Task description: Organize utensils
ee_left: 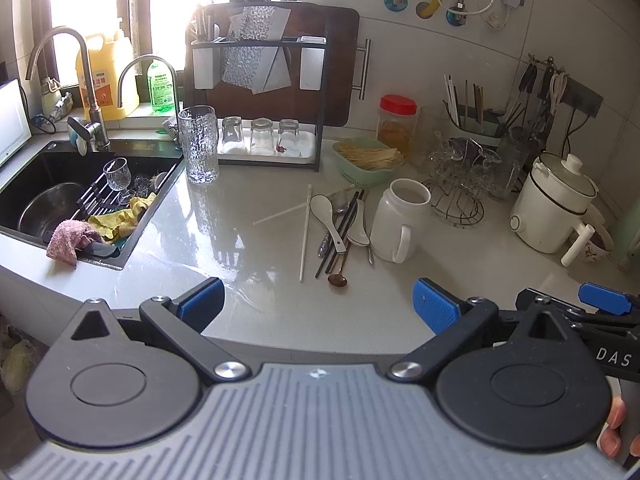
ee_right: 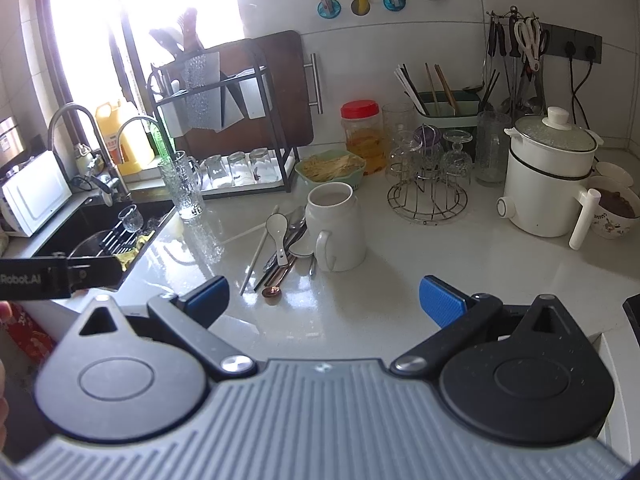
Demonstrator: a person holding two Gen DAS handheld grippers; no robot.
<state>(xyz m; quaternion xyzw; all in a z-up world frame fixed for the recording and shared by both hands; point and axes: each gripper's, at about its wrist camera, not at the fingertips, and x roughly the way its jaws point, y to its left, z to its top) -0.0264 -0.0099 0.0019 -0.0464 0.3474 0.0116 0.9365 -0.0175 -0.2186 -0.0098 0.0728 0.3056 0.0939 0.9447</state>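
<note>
Left tongs (ee_left: 318, 304): blue ribbed pads on black linkage arms, spread wide, holding nothing, poised above the near edge of the tabletop (ee_left: 248, 216). Right tongs (ee_right: 324, 300): same build, likewise spread wide and empty. The left view alone catches the right tongs' blue tip at its right margin; the right view alone catches a black bar of the left unit at its left margin. Tabletop: pale speckled stone, glossy, with window glare. Utensils, heaped loose just left of the white mug (ee_left: 398, 220) (a glazed cylinder, handle toward the camera): white ceramic spoon (ee_left: 328, 216), second white spoon (ee_left: 359, 232) touching the mug's base, dark chopsticks (ee_left: 340, 236), white chopsticks (ee_left: 306, 232) crossed, copper-toned spoon (ee_left: 338, 278) nearest the tongs. Behind the mug: green basket (ee_left: 366, 160) of pale sticks, red-lidded jar (ee_left: 397, 124), wire stand (ee_right: 427, 196) carrying inverted stemmed glasses. Green utensil caddy (ee_right: 448, 110) against the wall, already holding upright chopsticks, clearer in the right view. White lidded pot (ee_right: 548, 184) with a stub handle, far right; the bowl (ee_right: 616, 212) beside it shows its dark contents only in the right view. Tall textured glass (ee_left: 199, 144) by the black sink (ee_left: 80, 208); the sink's steel bowl, pink and yellow cloths show fully only in the left view.
</note>
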